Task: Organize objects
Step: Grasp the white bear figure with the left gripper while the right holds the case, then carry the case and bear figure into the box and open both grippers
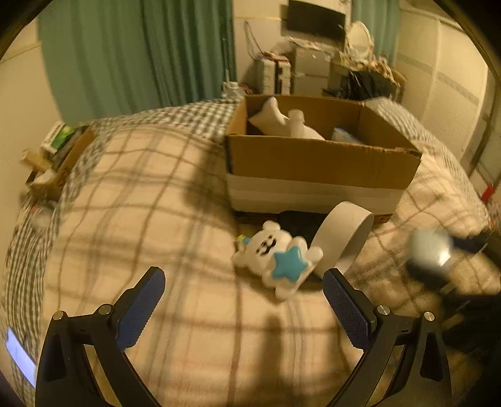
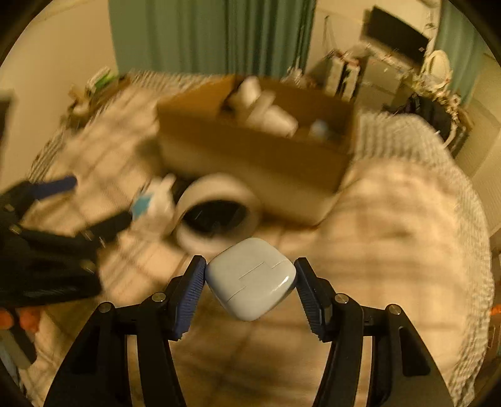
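A white plush bear with a blue star (image 1: 277, 256) lies on the plaid bedspread (image 1: 150, 219), next to a wide white tape roll (image 1: 343, 238) in front of a cardboard box (image 1: 319, 162). My left gripper (image 1: 244, 281) is open and empty, just short of the bear. My right gripper (image 2: 250, 269) is shut on a white rounded case (image 2: 250, 277), held above the bed. It shows blurred at the right of the left wrist view (image 1: 430, 250). The box (image 2: 250, 147), the tape roll (image 2: 216, 216) and the bear (image 2: 153, 203) appear blurred in the right wrist view.
The box holds white plush items (image 1: 281, 120) and a pale blue object (image 1: 344, 136). A small box of clutter (image 1: 59, 156) sits at the bed's left edge. Green curtains (image 1: 137, 53), a monitor (image 1: 316, 20) and cluttered furniture stand behind the bed.
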